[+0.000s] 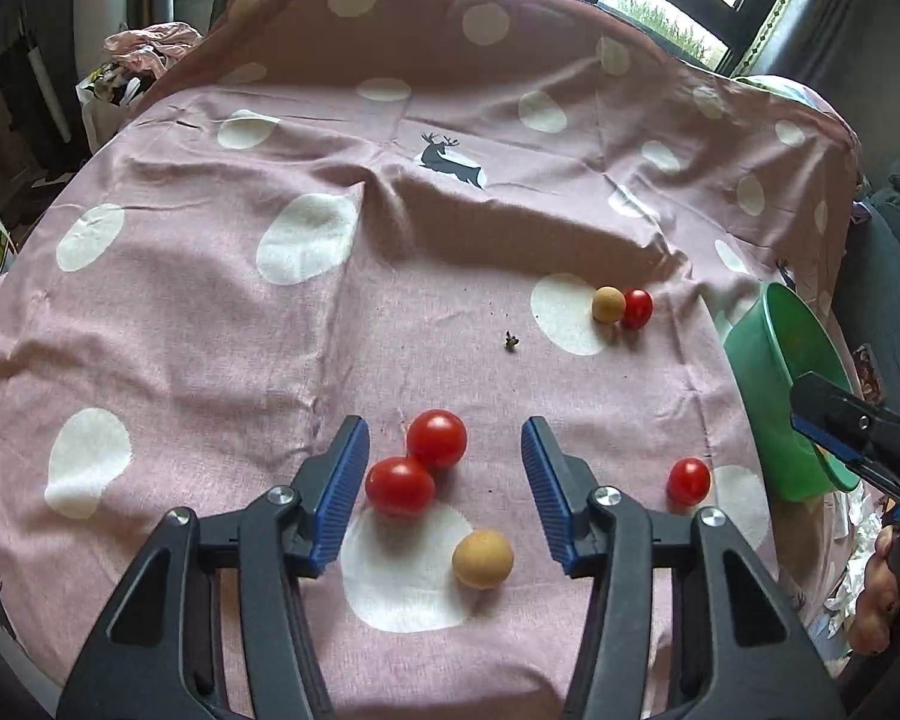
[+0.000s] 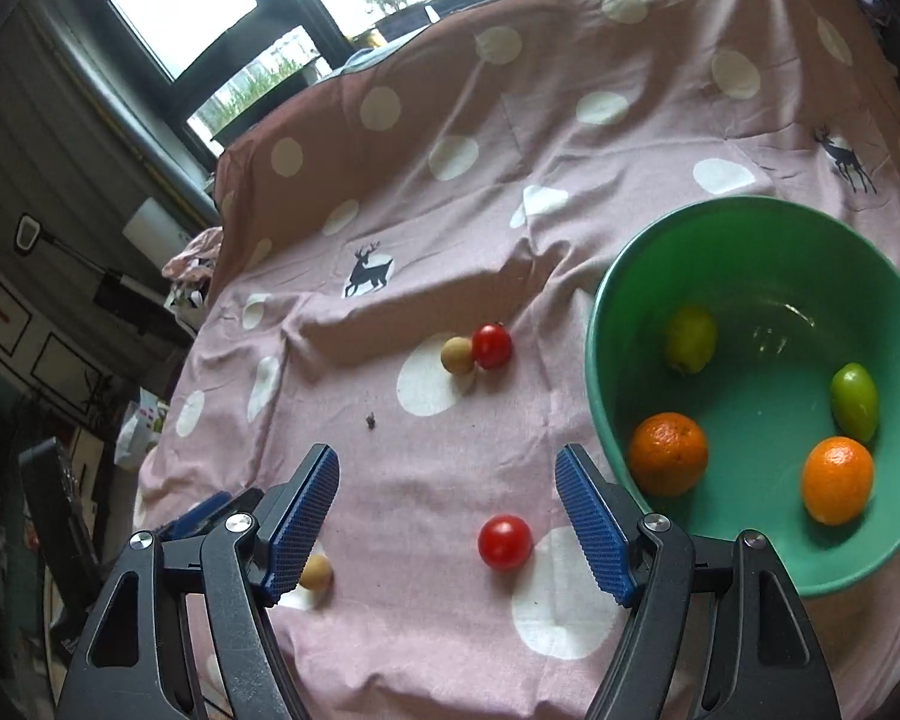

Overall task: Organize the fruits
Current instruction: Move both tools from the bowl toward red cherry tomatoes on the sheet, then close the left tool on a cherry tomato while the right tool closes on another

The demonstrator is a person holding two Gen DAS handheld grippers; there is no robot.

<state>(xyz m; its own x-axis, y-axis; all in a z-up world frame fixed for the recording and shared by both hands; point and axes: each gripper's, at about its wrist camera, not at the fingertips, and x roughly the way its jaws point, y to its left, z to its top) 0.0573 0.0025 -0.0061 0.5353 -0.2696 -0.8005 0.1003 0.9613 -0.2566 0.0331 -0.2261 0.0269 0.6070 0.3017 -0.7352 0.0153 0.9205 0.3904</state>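
Left gripper [image 1: 445, 492] hangs half-open and empty over two touching tomatoes [image 1: 417, 465] at lower centre, so closing risks nudging one and rolling both away. Right gripper [image 2: 447, 525], wide and empty, frames a lone tomato [image 2: 504, 542]; the green bowl [image 2: 606, 324] sits right, its rim beside one finger, an easy bump.

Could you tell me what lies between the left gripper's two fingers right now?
In the left wrist view, the open left gripper brackets two touching tomatoes on the cloth; neither pad touches them.
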